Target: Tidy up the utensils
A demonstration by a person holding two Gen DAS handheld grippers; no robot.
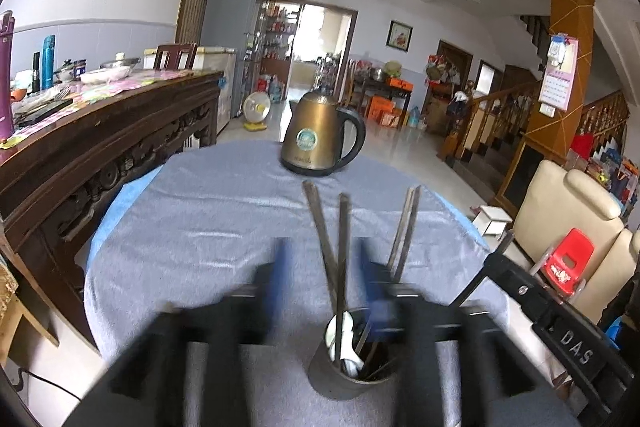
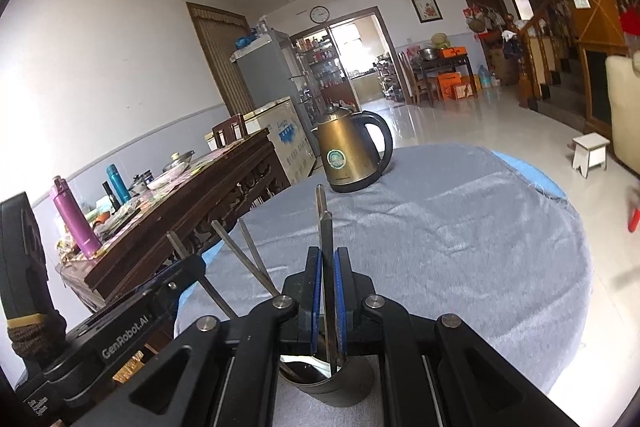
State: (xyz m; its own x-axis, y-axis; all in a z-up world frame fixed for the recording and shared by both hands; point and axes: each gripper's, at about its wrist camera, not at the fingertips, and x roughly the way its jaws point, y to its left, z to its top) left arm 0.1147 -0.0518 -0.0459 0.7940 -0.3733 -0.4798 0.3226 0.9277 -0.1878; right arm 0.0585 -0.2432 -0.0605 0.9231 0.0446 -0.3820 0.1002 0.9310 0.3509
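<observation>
Nearest the camera: the dark utensil cup [image 1: 354,367] stands on the cloth-covered surface [image 1: 192,227], directly below and between the fingers in both wrist views.
Left gripper [image 1: 326,279]: its blue-padded fingers [image 1: 374,291] stand apart and look motion-blurred. Two chopsticks [image 1: 338,259] rise between them from the cup, and neither pad appears to press on them.
Right gripper [image 2: 328,299]: its fingers [image 2: 316,291] are close together, clamped on a single upright chopstick [image 2: 326,251] whose lower end reaches into the cup.
Already in the cup: in the left view, two chopsticks between the fingers and two more [image 1: 404,231] leaning just right of them, plus something white, possibly a spoon [image 1: 348,343].
Count, chopsticks: about five in all, four standing free and one gripped, though the two views overlap and the tally is uncertain.
Count, cups: one.
Count, kettles: one bronze kettle [image 1: 320,135], well beyond the fingertips at the far edge of the surface.
Loose utensils: none seen on the cloth ahead of either pair of fingers.
Progress: judged near its end. The remaining step looks to be letting go of the gripped chopstick so it rests in the cup.
Beside the surface: a carved wooden sideboard [image 2: 180,203] carrying bottles and dishes, to the left of the fingers.
</observation>
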